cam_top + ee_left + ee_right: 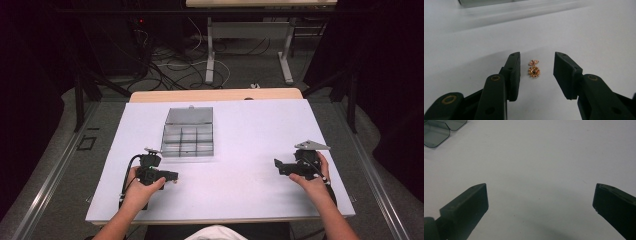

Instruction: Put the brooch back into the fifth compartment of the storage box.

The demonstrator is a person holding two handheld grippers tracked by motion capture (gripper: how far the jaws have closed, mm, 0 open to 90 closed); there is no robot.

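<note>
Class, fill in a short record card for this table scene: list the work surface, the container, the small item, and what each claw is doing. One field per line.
Surface: white table top
Container: clear plastic compartment box with its lid open, at the far left of centre
Small item: small gold-coloured jewelled ornament, lying on the table
Left claw: open, jaws either side of the ornament, not touching it
Right claw: open wide, nothing between its jaws
Hands: one on each claw, near the table's front edge

White-topped table with wood far edge, grey carpet floor around it. Far: second desk's white legs, tangled cables on floor. Room dark at both sides.
</note>
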